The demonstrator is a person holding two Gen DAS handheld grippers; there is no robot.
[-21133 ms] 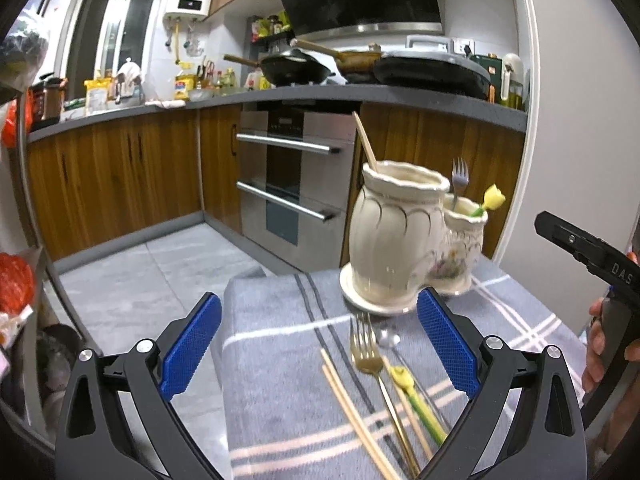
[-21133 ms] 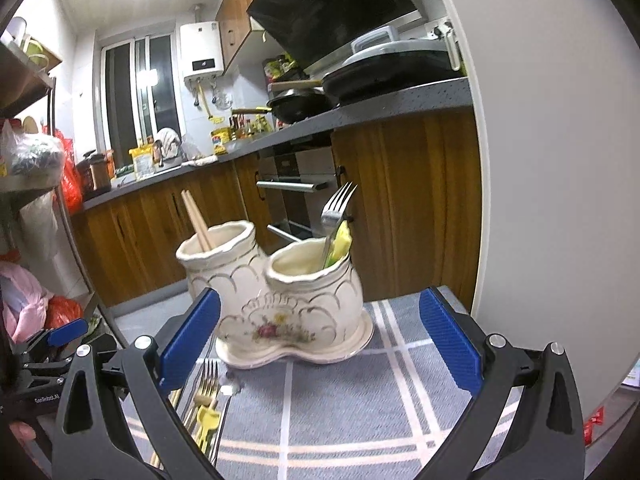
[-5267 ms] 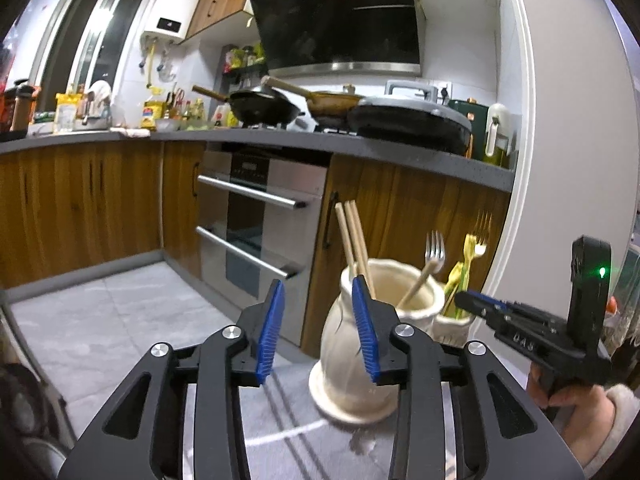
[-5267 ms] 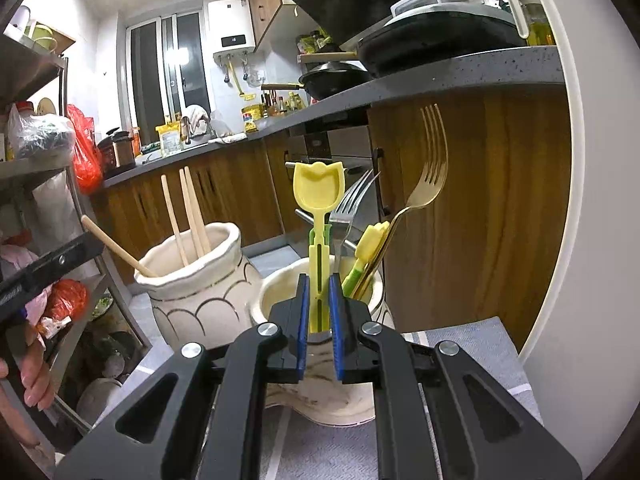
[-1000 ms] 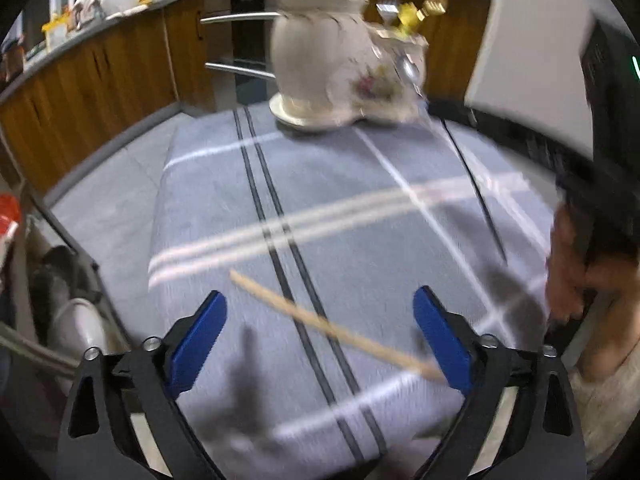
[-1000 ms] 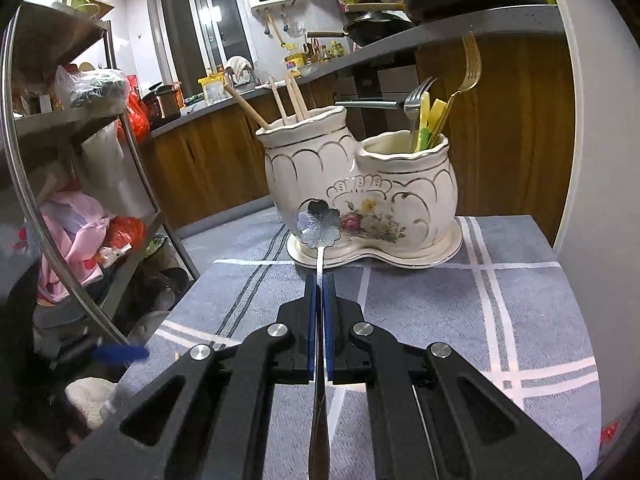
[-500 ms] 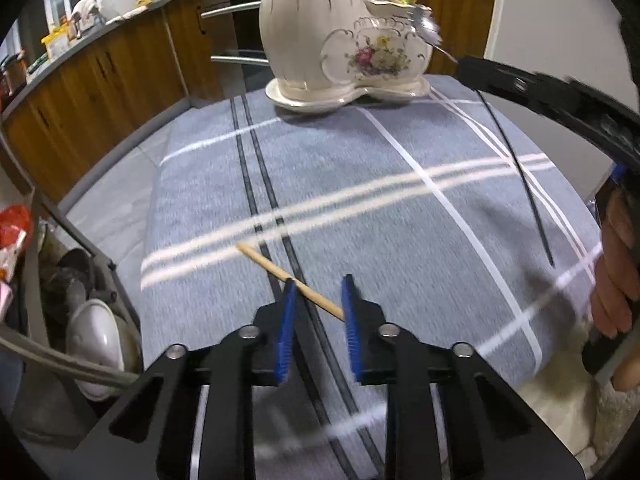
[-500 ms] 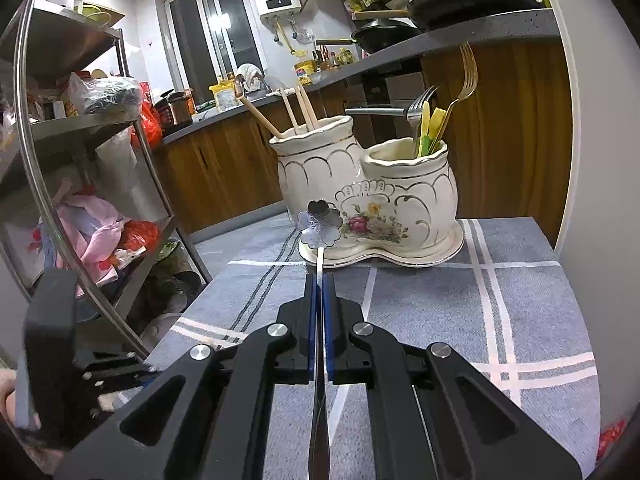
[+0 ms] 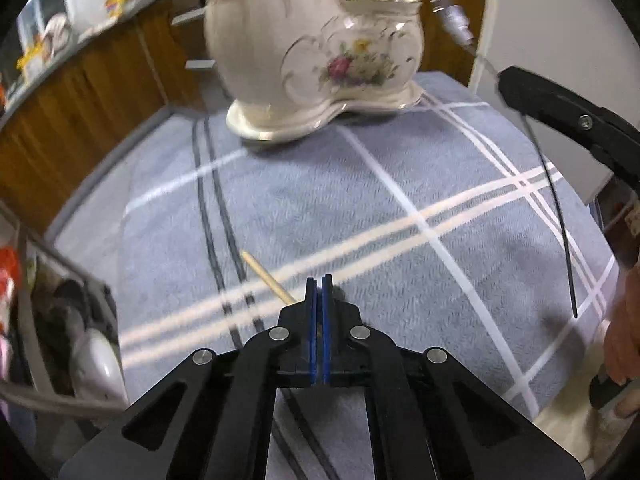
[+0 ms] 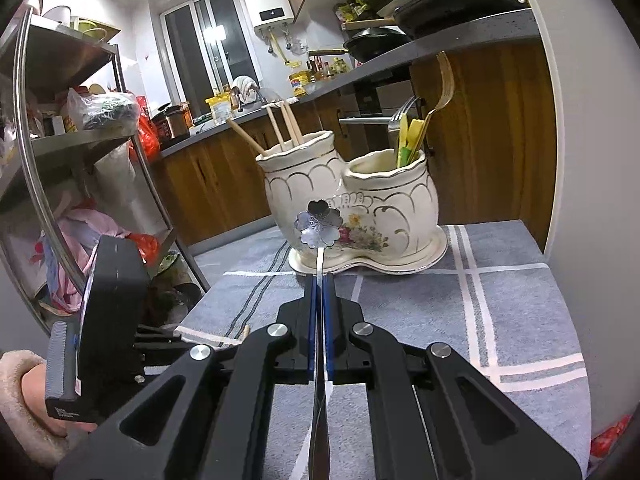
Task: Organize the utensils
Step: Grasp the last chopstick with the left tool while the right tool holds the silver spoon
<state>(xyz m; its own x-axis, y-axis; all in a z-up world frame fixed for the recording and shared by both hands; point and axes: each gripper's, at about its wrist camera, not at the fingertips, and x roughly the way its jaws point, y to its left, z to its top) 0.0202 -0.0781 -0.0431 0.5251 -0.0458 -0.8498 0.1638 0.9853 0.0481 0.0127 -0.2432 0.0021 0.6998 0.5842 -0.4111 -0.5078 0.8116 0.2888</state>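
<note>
A pale wooden chopstick [image 9: 266,276] lies on the grey-blue checked cloth [image 9: 400,240]; my left gripper [image 9: 319,280] is shut on its near end, tips down at the cloth. The chopstick's free tip [image 10: 245,330] shows in the right wrist view too. My right gripper [image 10: 319,280] is shut on the handle of a silver spoon [image 10: 319,224] with a flower-shaped bowl, held above the cloth in front of the cream ceramic two-pot holder [image 10: 352,208]. The taller pot holds chopsticks [image 10: 280,124]; the lower pot holds forks and yellow-green utensils [image 10: 412,132].
A metal shelf rack [image 10: 80,136] with bags stands left of the table. A white wall [image 10: 592,160] is close on the right. Wooden kitchen cabinets [image 9: 80,100] run behind the holder. The person's hand [image 9: 620,340] is at the cloth's right edge.
My left gripper's jaws went from wide open to shut around the chopstick's end while moving forward over the cloth. The right gripper kept still with the spoon.
</note>
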